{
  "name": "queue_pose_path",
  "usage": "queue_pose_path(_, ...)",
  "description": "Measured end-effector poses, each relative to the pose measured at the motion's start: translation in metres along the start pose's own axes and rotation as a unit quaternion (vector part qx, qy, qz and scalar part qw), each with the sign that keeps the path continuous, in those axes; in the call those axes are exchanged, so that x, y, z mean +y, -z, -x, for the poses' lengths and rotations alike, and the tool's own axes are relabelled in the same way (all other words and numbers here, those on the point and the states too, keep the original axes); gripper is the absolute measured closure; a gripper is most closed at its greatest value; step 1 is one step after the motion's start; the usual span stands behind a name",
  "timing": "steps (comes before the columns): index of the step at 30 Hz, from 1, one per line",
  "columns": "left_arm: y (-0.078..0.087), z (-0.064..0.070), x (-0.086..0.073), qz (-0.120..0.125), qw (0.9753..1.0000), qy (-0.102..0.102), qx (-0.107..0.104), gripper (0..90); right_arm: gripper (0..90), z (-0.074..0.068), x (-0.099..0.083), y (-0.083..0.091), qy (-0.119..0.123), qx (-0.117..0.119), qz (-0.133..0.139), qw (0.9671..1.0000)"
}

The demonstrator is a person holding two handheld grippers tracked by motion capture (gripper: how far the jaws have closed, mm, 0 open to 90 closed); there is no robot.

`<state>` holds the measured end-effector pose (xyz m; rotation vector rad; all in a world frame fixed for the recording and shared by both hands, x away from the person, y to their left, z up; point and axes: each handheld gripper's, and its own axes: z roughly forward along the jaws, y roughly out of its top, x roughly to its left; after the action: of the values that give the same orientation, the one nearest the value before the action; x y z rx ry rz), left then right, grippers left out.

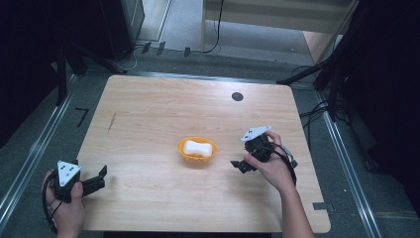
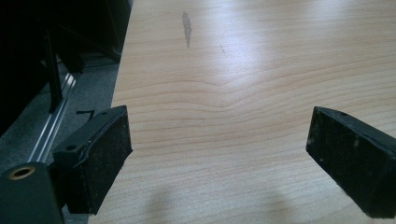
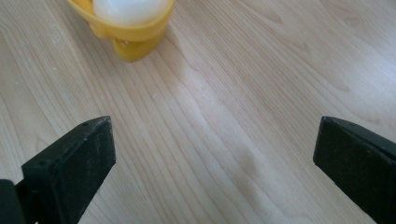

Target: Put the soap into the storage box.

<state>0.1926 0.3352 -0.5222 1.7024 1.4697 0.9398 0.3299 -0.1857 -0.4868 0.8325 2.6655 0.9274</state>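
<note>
At the near left corner of the wooden table [image 1: 148, 104], the left gripper [image 1: 99, 179] rests low in the person's left hand [image 1: 67, 210], a grey three-cornered plate on its top. Its jaws are spread wide with nothing between them, just bare wood grain, and a dark smudge [image 2: 187, 28] marks the tabletop farther ahead.

Moving across, an orange bowl [image 1: 197, 155] sits near the middle of the table, and a white bone-shaped piece [image 1: 199, 148] lies inside it. Neither claw touches the bowl.

To the right, the right gripper [image 1: 241, 164] is held in the person's right hand [image 1: 270, 166], near the bowl but clear of it and pointed toward it. Its jaws also gape wide and hold nothing; the right gripper view has the bowl just ahead of them, up and to the left. A small dark round spot [image 1: 237, 96] sits toward the table's far edge.
</note>
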Motion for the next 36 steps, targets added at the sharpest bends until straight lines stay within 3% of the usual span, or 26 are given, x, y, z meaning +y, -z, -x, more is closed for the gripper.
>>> queue_pose_path(22,0.0,0.0,0.0,-0.001,1.0,0.0,0.003,6.9,0.0,0.013,-0.07,0.021,-0.062,-0.026,0.029,0.9973)
queue_pose_path(36,0.0,0.001,0.0,0.0,1.0,-0.001,0.005,7.0,0.0,0.019,-0.124,0.049,-0.12,-0.062,0.066,0.9886)
